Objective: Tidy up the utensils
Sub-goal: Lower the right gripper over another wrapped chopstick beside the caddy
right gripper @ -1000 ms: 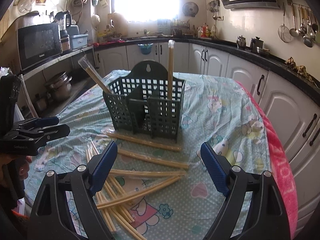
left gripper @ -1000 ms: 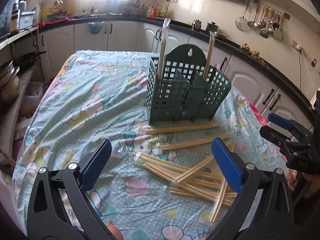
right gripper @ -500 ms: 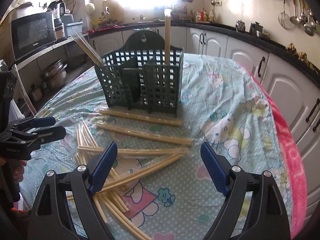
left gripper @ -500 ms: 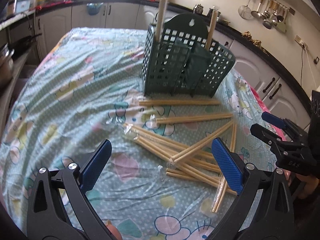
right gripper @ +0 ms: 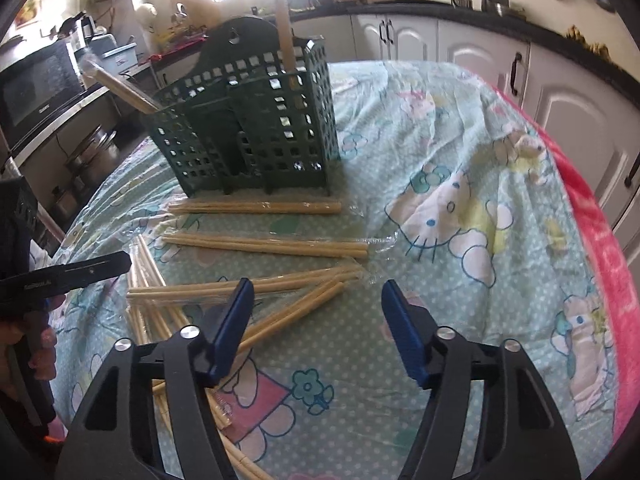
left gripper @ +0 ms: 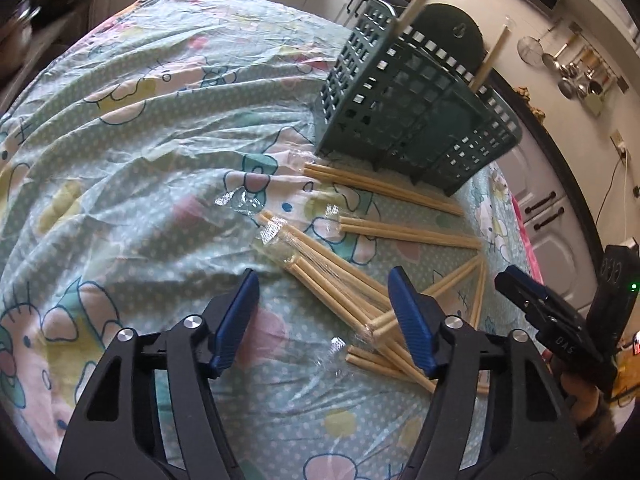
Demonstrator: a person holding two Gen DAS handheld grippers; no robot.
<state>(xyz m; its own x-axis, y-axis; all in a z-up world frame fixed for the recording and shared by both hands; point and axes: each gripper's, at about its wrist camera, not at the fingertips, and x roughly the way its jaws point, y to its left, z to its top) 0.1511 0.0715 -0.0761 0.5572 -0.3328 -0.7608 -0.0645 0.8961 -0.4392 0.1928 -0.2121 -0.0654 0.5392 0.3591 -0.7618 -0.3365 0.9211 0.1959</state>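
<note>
The left gripper [left gripper: 324,316] points down at the table; its jaws are closing, roughly half spread, and the blue pads [left gripper: 236,318] press on nothing. Between them lie the bare tablecloth [left gripper: 140,152] and part of the pile of wrapped chopsticks [left gripper: 340,300]; whether the right-hand pad touches a stick passing behind it cannot be told. The right gripper [right gripper: 316,332] is in the same condition: jaws closing, about half apart, nothing clamped. One wrapped pair of chopsticks [right gripper: 296,308] runs from behind its left pad into the gap, and contact cannot be confirmed. The green slotted utensil caddy [right gripper: 256,120] stands upright on the cloth beyond the chopsticks, with one wrapped pair standing in its right compartment [right gripper: 285,20] and another leaning out of its left side [right gripper: 120,88]. Just in front of the caddy lies one wrapped pair [right gripper: 256,207] parallel to its base, then a second pair [right gripper: 268,245] a little nearer, then the crossed heap nearest the grippers. In the left wrist view the right gripper appears at the right edge, held in a hand [left gripper: 580,396]; in the right wrist view the left gripper appears at the left edge.
</note>
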